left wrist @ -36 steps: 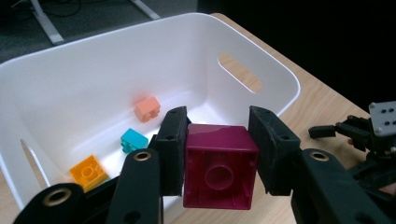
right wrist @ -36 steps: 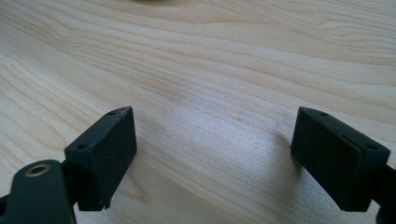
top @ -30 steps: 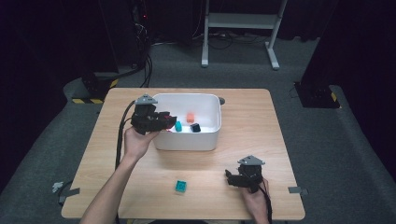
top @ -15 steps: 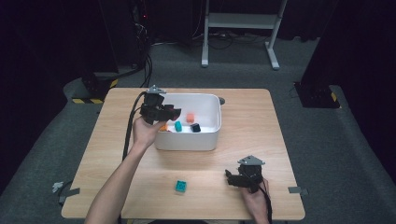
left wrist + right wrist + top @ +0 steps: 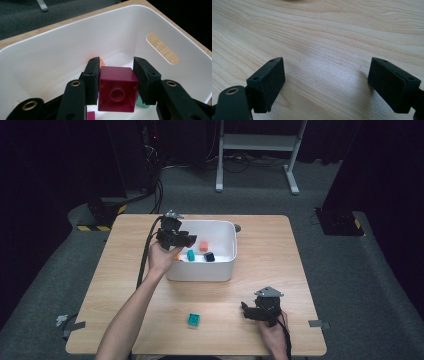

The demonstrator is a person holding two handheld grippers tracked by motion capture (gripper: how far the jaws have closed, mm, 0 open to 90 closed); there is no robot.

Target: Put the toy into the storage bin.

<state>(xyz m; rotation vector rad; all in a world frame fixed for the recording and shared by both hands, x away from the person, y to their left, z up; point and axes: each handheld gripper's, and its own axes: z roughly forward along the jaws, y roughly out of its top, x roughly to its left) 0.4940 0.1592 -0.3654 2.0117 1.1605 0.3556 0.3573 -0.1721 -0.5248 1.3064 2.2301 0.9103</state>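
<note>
Two hand-held grippers — left (image 5: 116, 83) clamped on magenta brick (image 5: 116, 90) over white bin (image 5: 50, 62), right (image 5: 327, 85) agape.

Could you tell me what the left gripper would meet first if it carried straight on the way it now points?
Probably the white bin's inner wall or floor; the left gripper holds a magenta block over it.

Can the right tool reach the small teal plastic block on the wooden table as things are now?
Probably yes: the right tool is open and empty, and only bare wooden table lies between it and the small teal plastic block.
</note>
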